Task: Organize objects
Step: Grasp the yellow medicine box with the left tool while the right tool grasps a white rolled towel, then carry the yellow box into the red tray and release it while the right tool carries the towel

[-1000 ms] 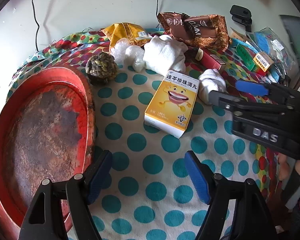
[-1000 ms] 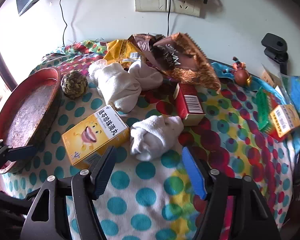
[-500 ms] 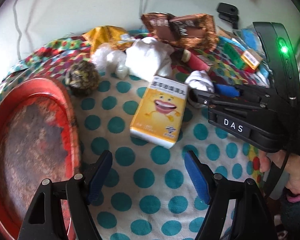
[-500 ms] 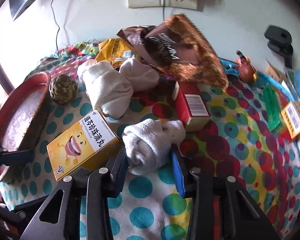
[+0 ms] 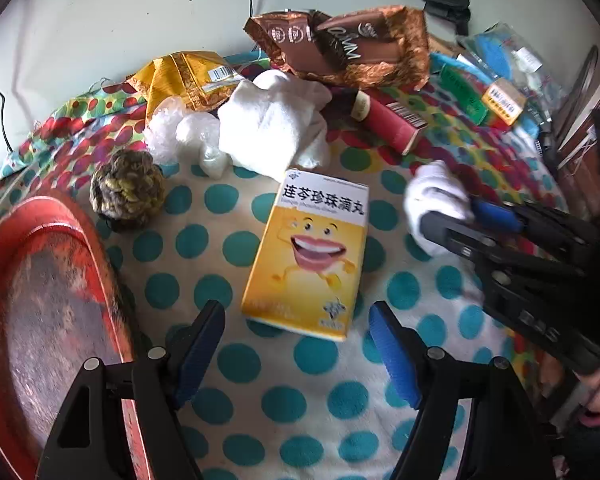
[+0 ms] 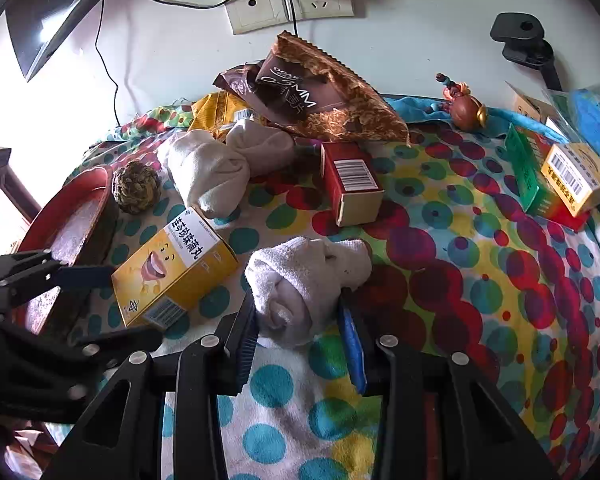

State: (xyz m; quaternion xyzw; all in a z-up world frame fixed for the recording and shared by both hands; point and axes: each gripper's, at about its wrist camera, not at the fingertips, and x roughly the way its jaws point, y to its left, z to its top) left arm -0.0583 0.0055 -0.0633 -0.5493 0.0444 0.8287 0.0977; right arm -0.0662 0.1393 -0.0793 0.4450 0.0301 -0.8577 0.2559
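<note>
A small rolled white sock (image 6: 300, 276) lies on the dotted blanket, and my right gripper (image 6: 298, 320) is shut on its near end, blue pads pressing both sides. The left wrist view shows the same sock (image 5: 432, 196) in the right gripper (image 5: 460, 216) at the right. A yellow medicine box (image 5: 312, 256) with a smiling cartoon face lies flat straight ahead of my left gripper (image 5: 296, 328). That gripper is open, and the box's near end sits just between its fingertips. A red tray (image 5: 40, 280) with a worn bottom sits at the left.
A yarn ball (image 5: 128, 192) rests by the tray's far rim. Behind the box are a larger white sock bundle (image 5: 276, 128), a yellow packet (image 5: 184, 76), a brown snack bag (image 5: 348, 48) and a red carton (image 6: 352, 184). Green and yellow boxes (image 6: 560, 180) and a figurine (image 6: 464, 104) are at the right.
The right gripper's jaws have closed from wide open onto the rolled sock. The left gripper has shifted toward the yellow box, which now lies centred before its fingers.
</note>
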